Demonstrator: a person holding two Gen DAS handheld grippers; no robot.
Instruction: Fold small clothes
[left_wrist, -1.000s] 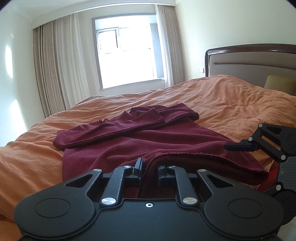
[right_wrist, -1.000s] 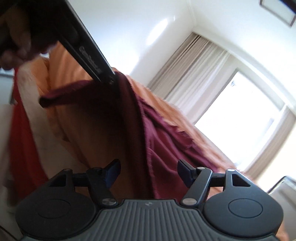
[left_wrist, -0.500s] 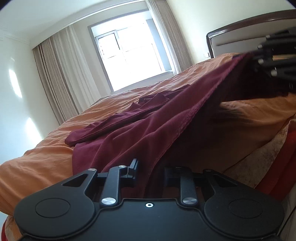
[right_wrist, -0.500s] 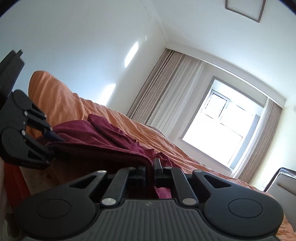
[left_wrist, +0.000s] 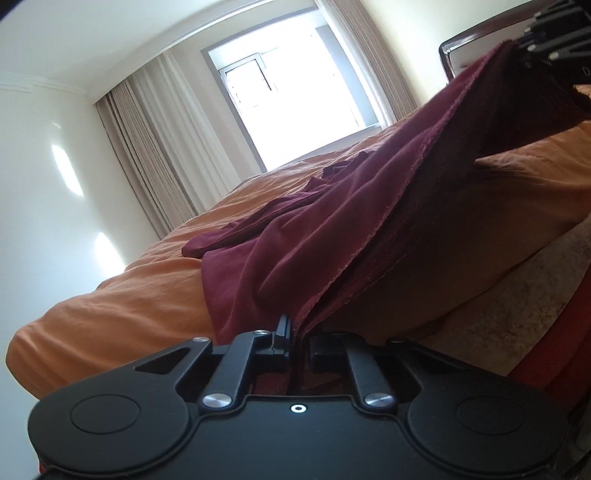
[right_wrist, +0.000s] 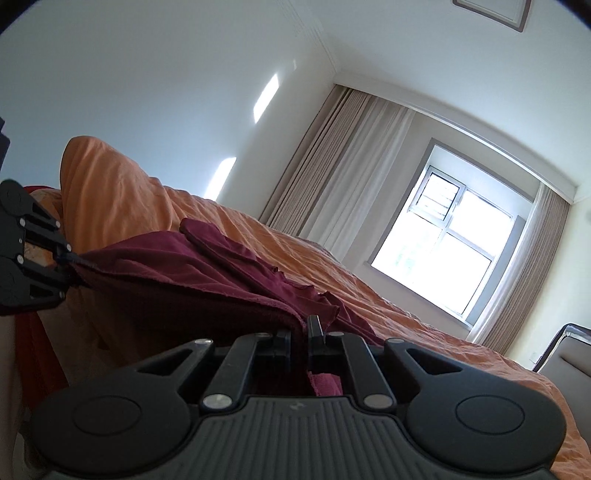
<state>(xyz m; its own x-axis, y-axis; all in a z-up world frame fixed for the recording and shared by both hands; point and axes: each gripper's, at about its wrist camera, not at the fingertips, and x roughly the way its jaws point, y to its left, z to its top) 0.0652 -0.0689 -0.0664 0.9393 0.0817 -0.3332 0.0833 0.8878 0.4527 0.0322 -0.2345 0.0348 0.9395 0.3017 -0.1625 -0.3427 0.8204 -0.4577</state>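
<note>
Both tongs gripped the garment's hem

Since a second earlier, right tongs (right_wrist: 300, 341) closed onto the maroon garment (left_wrist: 332, 221); left tongs (left_wrist: 297, 341), just tightened, pinched it, hem lifted off the bed (left_wrist: 147, 295).

A bed with an orange duvet (left_wrist: 155, 295) carries a dark red garment (left_wrist: 295, 236), which lies spread ahead of both tools. Its far sleeves rest on the duvet; the near edge is raised off it. Below the duvet perhaps a beige mattress side (left_wrist: 535, 280) shows.

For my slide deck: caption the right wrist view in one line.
Right hand-held gripper and left hand-held gripper each pinch the maroon garment, stretching its hem above the orange bedspread.
</note>
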